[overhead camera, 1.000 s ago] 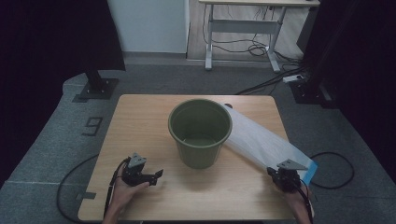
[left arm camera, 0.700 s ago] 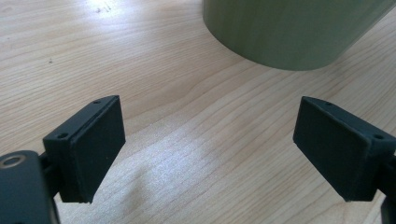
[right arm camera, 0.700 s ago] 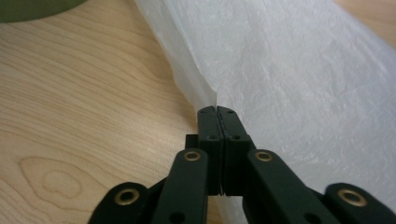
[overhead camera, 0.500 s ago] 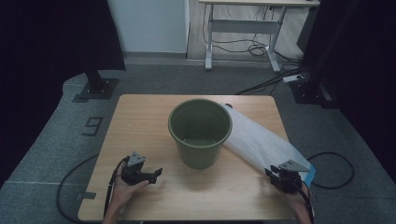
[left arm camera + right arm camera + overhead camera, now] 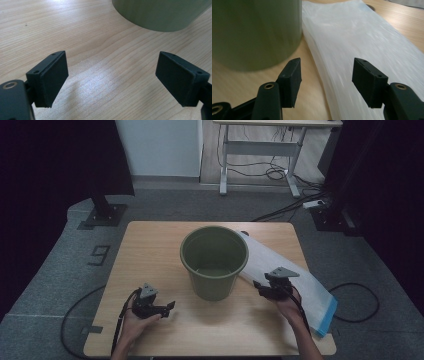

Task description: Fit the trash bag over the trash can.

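Table (image 5: 150, 245): light wood, carries everything; grey carpet around it.
Bag (image 5: 295, 275): long, flat, white and translucent, with a blue edge at its near end. It lies slantwise on the table's right half, from behind the bucket toward the near right corner, where it overhangs the edge.
Bucket (image 5: 214, 262): green, upright, at the table's middle. Its right side stands just beside the bag's long edge; whether they touch I cannot tell.
Right tool (image 5: 269, 289): over the bag's left edge, just right of the bucket's base and near it. Its jaws have just been opening and stand well apart, with nothing pressed between the pads.
Left tool (image 5: 162, 308): near the table's front left, well apart from the bag and near the bucket's left side. Jaws wide apart, holding nothing.
Bag to right tool: in the right gripper view the bag (image 5: 367, 45) runs up between and beyond the jaws; the right jaw hangs over it, the left jaw over bare wood beside the bucket (image 5: 254, 32).
Right gripper view adds: fine lengthwise creases in the bag and the narrow strip of wood between bag and bucket.
Left gripper view adds: bare wood grain (image 5: 100, 75) between the jaws and the bucket's lower wall (image 5: 160, 15) ahead.
High view adds: the bag's full length and its blue edge, both hands, and the trailing cables.
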Demonstrator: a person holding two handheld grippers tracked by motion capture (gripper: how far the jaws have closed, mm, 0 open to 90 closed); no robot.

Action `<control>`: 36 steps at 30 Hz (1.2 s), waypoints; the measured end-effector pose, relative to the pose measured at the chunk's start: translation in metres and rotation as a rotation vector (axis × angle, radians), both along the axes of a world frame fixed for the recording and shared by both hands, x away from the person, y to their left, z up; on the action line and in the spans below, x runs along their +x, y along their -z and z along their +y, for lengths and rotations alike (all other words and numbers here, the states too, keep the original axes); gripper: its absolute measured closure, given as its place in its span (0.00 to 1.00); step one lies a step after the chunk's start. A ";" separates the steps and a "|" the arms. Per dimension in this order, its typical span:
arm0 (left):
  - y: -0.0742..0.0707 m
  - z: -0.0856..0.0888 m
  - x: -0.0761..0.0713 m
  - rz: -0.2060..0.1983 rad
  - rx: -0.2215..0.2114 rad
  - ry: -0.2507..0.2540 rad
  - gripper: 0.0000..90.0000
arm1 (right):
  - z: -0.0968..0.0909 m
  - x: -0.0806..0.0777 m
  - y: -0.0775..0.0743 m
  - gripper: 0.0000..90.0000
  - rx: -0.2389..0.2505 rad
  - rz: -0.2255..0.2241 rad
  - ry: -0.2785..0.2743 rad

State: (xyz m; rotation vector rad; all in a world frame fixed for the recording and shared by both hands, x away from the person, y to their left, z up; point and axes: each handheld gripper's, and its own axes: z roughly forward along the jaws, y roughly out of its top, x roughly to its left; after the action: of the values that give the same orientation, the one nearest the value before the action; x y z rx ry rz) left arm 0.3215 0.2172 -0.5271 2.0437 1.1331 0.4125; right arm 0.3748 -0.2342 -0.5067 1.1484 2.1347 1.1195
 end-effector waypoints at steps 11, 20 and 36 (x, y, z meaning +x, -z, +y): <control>0.000 0.002 0.000 -0.001 -0.002 -0.011 0.13 | 0.036 0.042 0.018 0.47 -0.016 0.031 -0.044; 0.000 0.003 0.000 -0.001 -0.004 -0.016 0.13 | 0.056 0.061 0.032 0.49 -0.055 0.060 -0.019; 0.002 0.000 -0.001 0.002 0.005 -0.011 0.13 | 0.048 0.077 0.045 0.87 -0.022 0.096 0.078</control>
State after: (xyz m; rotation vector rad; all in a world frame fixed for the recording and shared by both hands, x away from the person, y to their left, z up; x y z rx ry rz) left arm 0.3210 0.2176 -0.5289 2.0433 1.1457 0.4189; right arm 0.4519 -0.1857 -0.5514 1.2874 2.1491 1.0226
